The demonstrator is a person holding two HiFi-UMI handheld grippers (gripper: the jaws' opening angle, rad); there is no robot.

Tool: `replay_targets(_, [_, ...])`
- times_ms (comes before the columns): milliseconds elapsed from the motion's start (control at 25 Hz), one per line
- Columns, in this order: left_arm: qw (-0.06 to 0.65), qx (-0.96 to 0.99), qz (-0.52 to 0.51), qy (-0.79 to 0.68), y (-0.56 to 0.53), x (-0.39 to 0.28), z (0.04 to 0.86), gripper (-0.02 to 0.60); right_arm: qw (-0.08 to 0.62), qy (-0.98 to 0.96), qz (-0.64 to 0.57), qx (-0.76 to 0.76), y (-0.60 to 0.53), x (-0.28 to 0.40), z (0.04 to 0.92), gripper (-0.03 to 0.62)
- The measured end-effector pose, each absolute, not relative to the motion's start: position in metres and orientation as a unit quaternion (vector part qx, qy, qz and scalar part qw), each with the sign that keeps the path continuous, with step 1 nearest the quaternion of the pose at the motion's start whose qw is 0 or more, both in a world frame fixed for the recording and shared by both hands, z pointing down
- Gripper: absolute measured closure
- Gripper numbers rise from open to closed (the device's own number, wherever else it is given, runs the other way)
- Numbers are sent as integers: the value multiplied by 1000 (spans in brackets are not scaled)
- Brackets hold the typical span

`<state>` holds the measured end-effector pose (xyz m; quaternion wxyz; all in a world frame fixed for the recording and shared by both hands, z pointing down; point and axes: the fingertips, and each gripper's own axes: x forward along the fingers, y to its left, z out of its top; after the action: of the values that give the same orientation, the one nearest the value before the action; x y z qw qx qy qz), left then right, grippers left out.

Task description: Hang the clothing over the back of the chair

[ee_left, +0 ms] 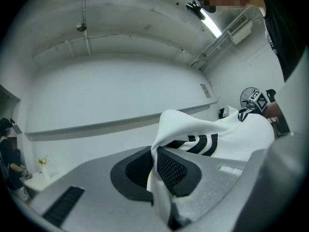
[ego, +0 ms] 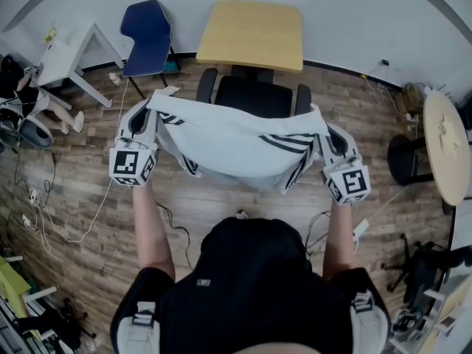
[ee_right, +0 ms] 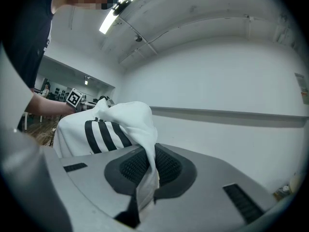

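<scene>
White clothing (ego: 236,142) with black stripes is stretched out in the air. The left gripper (ego: 150,113) is shut tight on one end. The right gripper (ego: 324,133) is shut tight on the other. From above, it hides the near side of the black chair (ego: 254,94).

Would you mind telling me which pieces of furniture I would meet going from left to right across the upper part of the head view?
White table → blue chair → light wooden desk → round table.
</scene>
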<state>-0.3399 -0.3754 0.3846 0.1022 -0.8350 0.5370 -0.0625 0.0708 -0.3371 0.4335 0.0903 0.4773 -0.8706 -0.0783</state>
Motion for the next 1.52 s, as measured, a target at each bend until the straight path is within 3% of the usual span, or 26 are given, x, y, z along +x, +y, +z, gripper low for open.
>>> replay_targets(840, [37, -853, -120, 507, -370, -333, 468, 565, 131, -869, -36, 476, -322, 69, 492, 572])
replay_targets(1520, [9, -852, -107, 512, -330, -320, 487, 532, 138, -876, -21, 461, -293, 68, 506, 522])
